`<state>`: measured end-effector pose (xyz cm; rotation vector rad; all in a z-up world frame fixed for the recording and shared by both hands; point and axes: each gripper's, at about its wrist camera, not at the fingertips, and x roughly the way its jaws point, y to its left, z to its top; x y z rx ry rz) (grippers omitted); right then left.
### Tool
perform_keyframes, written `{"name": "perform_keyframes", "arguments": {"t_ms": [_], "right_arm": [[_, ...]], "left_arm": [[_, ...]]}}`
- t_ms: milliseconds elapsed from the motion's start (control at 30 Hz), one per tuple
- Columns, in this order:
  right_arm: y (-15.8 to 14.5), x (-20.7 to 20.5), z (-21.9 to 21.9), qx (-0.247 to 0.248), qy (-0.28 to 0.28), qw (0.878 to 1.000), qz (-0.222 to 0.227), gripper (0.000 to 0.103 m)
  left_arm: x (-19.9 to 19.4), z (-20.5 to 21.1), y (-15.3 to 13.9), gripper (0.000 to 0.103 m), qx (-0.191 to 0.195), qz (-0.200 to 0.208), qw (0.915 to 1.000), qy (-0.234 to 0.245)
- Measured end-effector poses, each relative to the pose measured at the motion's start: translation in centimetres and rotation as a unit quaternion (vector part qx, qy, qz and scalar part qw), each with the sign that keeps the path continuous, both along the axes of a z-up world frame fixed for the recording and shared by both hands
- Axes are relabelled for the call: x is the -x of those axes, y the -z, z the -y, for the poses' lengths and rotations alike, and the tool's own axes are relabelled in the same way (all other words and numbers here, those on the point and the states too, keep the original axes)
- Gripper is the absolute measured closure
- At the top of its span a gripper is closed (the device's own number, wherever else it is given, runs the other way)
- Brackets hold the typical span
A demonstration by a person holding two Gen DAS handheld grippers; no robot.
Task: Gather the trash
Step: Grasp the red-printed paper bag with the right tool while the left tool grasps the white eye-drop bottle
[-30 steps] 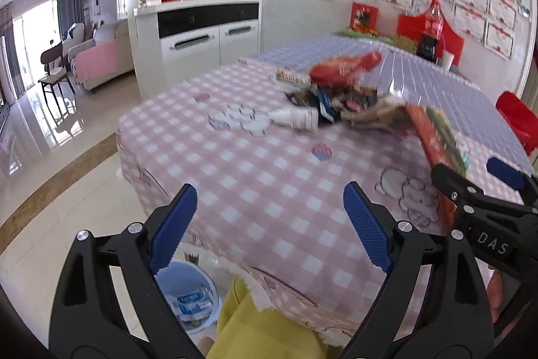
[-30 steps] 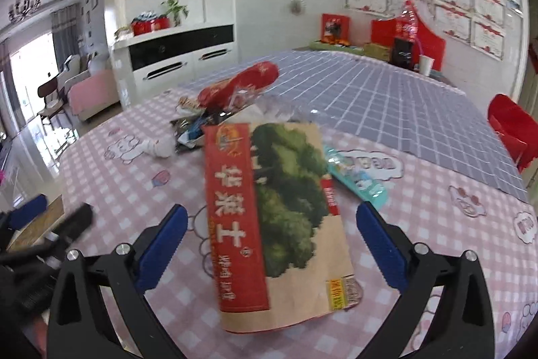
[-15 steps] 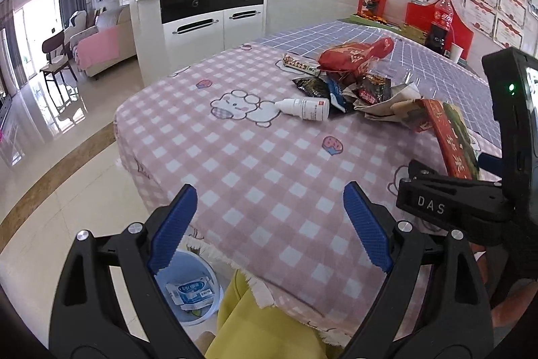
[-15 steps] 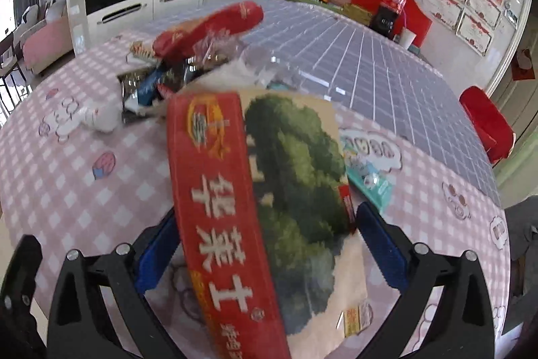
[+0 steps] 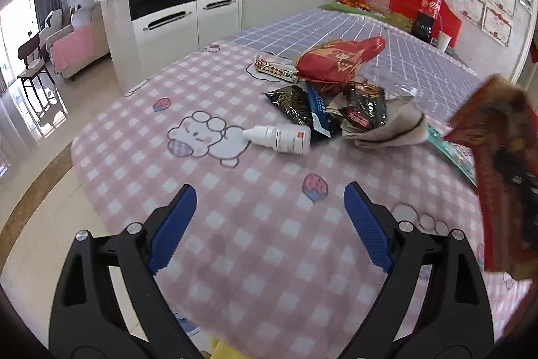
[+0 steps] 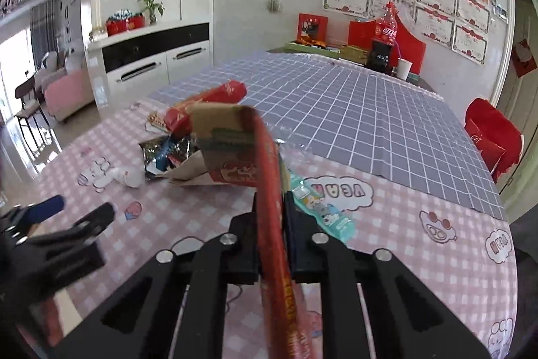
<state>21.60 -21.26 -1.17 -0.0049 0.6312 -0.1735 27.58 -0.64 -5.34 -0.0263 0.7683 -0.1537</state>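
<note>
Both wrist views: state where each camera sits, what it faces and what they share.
Left wrist: behind the open left gripper, facing the pink checked tablecloth and white plastic dropper bottle.
Right wrist: behind the right gripper, its jaws closing on the red and brown paper bag; left gripper at lower left.
Shared: bag, red crumpled snack wrapper, cola bottle.

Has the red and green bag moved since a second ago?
Yes. The red and green bag has risen off the tablecloth, pinched edge-on in the closing right gripper.

Soft cloth tablecloth (image 5: pixel 269 241), glossy wrappers (image 5: pixel 364 108)
</note>
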Motion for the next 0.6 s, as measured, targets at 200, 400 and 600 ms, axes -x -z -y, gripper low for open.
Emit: {"name": "perform_keyframes", "arguments": {"t_ms": [200, 400, 600], "right_arm": [[-1.7, 0.7, 1.8, 0.000, 0.013, 1.000, 0.021, 0.091], [-1.5, -0.4, 2.8, 0.005, 0.020, 1.000, 0.002, 0.091], [-1.3, -1.1, 3.1, -0.001, 0.020, 1.000, -0.002, 0.091]], "left_arm": [[-3.8, 0.7, 1.1, 0.015, -0.009, -0.028, 0.9994, -0.016], [-6.2, 0.8, 1.8, 0.015, -0.014, -0.040, 0.9988, -0.023], [-7.4, 0.6, 1.9, 0.042, -0.008, -0.042, 0.9990, -0.007]]}}
